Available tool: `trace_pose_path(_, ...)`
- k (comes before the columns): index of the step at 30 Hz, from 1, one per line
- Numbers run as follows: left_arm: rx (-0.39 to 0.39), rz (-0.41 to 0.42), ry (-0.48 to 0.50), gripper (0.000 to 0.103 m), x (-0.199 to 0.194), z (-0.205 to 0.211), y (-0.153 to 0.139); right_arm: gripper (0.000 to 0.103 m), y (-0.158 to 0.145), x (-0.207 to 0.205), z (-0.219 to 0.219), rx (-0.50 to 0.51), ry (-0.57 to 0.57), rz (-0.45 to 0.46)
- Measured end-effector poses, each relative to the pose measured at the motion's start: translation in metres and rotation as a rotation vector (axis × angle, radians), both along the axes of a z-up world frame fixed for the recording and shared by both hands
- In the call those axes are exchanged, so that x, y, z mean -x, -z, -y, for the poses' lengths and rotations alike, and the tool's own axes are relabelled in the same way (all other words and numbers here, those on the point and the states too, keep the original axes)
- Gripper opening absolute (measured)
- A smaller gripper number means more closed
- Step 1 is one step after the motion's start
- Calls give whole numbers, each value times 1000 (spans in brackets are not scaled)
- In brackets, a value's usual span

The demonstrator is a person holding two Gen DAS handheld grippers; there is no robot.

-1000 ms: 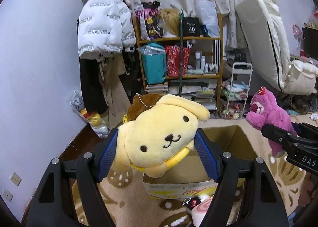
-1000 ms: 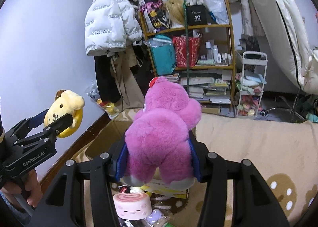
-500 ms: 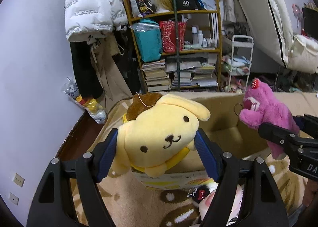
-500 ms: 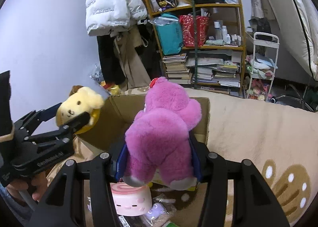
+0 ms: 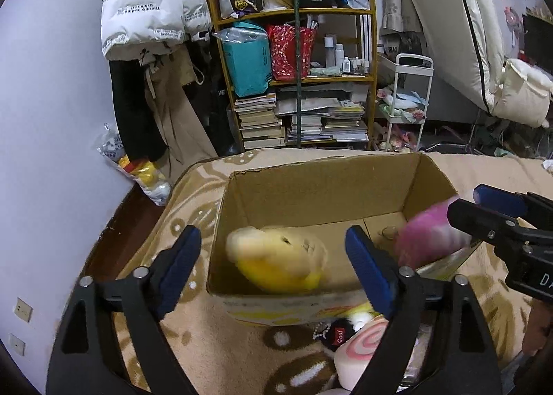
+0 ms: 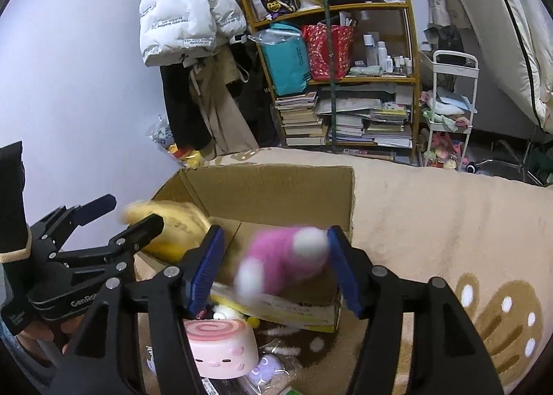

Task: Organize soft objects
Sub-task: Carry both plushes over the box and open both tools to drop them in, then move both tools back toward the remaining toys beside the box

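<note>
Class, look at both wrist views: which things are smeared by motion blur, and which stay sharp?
Left wrist view: the yellow plush dog and pink plush bear are smeared, the cardboard box stays crisp. Right wrist view: the same two toys blur, the bookshelf stays sharp; fisheye bends the edges.

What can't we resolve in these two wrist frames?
- Yellow plush: motion-blurred in both views, resting or falling unclear.
- Pink plush: blurred; contact with right claw pads unclear.
- Cardboard box floor: hidden by near wall.
- Pink roll toy: cut by claw arms.
</note>
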State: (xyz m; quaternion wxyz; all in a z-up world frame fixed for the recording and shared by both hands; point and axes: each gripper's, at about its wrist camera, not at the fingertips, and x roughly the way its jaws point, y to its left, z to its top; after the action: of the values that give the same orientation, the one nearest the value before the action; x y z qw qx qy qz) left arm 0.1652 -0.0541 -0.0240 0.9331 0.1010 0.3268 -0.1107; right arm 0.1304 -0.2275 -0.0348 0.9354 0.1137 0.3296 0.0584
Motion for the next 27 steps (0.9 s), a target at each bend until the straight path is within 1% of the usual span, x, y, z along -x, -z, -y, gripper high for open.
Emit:
trace_pose_path(4, -13, -4, -12, 89, 0, -1, 2, 73, -1, 0, 0, -4, 4, -3)
trace_pose_path(5, -14, -7, -14, 91, 1, -1, 1, 74, -1, 0, -1, -2, 4, -6)
trace_pose_path(6, -15, -11, -18, 94, 2, -1, 1, 79, -1, 0, -1, 0, 5, -8)
trace_pose_path(9, -15, -10, -22, 98, 7, -3, -2, 87, -4, 4, -2, 3, 16, -9)
trace_pose_path(15, -20, -19, -22, 98, 23, -8, -7, 91, -9, 12, -5, 14, 28, -21)
trace_pose_path(24, -43, -45, -41, 98, 54, -22, -14, 91, -17, 38, -5, 20, 37, -43)
trace_pose_path(27, -35, -46, -49, 98, 64, -25, -20, 91, -18, 47, -6, 30, 30, -61)
